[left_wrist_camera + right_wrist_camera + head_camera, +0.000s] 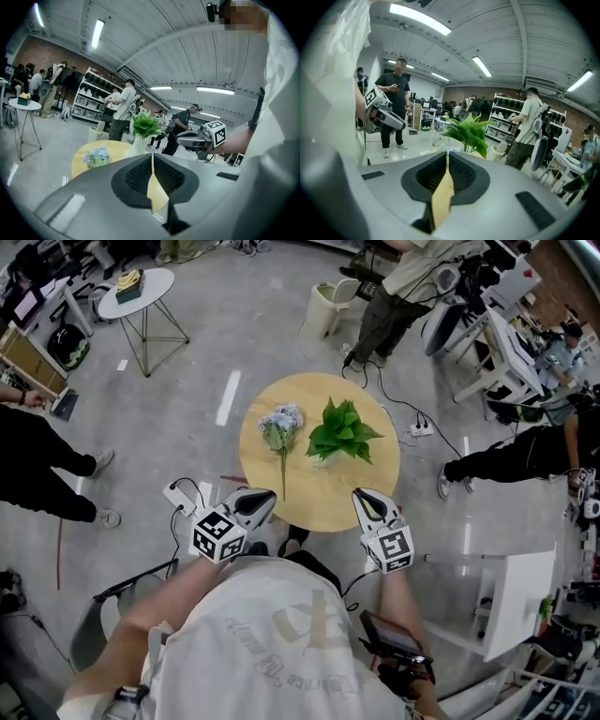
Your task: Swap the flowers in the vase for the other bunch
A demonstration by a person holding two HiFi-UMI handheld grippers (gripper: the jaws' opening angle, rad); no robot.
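Green leafy bunch sits in the white vase, right of centre on the round wooden table. Blue-flower bunch lies flat just left of it, not touching, stem toward the near rim. Near strip of tabletop bare. Left gripper and right gripper hover at the near rim, well apart. Both are clenched with jaws pressed together and nothing between them. Power strip and cable on the floor beside the table's right edge. One person stands beyond the far edge, others at both flanks. Vase mostly hidden under leaves in head view. In the left gripper view, that gripper's body cuts off its base.
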